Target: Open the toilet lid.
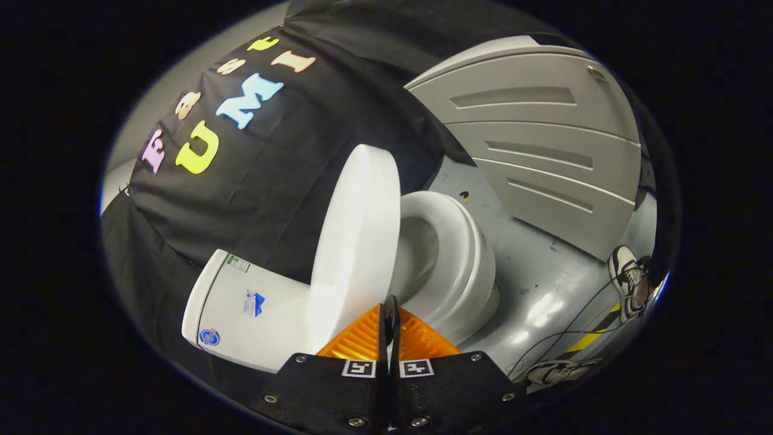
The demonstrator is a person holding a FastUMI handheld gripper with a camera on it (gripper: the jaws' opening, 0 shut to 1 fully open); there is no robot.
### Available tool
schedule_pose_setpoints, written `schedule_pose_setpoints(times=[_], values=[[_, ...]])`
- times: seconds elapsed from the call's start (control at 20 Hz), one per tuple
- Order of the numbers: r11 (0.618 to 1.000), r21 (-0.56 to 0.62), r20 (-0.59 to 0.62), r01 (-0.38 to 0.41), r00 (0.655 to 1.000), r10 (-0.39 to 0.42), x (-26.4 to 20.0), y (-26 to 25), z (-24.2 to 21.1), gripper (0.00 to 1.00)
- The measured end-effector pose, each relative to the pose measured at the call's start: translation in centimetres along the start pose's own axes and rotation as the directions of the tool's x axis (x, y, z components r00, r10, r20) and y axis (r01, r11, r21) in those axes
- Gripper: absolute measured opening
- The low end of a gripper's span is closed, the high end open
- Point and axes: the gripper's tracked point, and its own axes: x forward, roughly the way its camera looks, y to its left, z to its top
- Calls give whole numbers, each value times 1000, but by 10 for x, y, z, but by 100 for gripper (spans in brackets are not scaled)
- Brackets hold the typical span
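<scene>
The toilet lid (357, 241) stands raised, swung up off the seat (450, 254) and leaning back toward the tank (241, 314), which sits on the far side of the lid from the seat; the whole view is rolled, so the toilet looks tipped sideways. With the lid up, the seat ring and the hollow of the bowl inside it are exposed on the side of the lid away from the tank. The gripper (389, 320) hangs just before the lid's lower edge, its two fingers clenched together with no visible gap and nothing pressed between them, the tips at or very near the lid's rim; whether they actually touch it cannot be told from this angle. That closed pose fits pushing rather than pinching: a hinged lid needs only a nudge along its free edge, and closed fingers make a stiff, narrow prod. Judging by how near upright the lid stands against the tank side, the opening looks mostly or wholly done, and what remains is likely to check that it rests past its balance point so it does not drop back onto the seat. Beyond the seat, away from the lid, lies the grey floor (543, 284) with a grey panelled wall (543, 151), and a person's shoes (628, 281) near some cables.
</scene>
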Motion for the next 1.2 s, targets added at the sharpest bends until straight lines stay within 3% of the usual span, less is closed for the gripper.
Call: schedule_pose_setpoints(times=[0.2, 0.45, 1.2], values=[[996, -80, 13, 27, 1000, -26, -5, 12, 3, 0], [956, -283, 44, 82, 996, -72, -15, 36, 10, 0], [909, -380, 150, 171, 981, -122, -39, 104, 10, 0]])
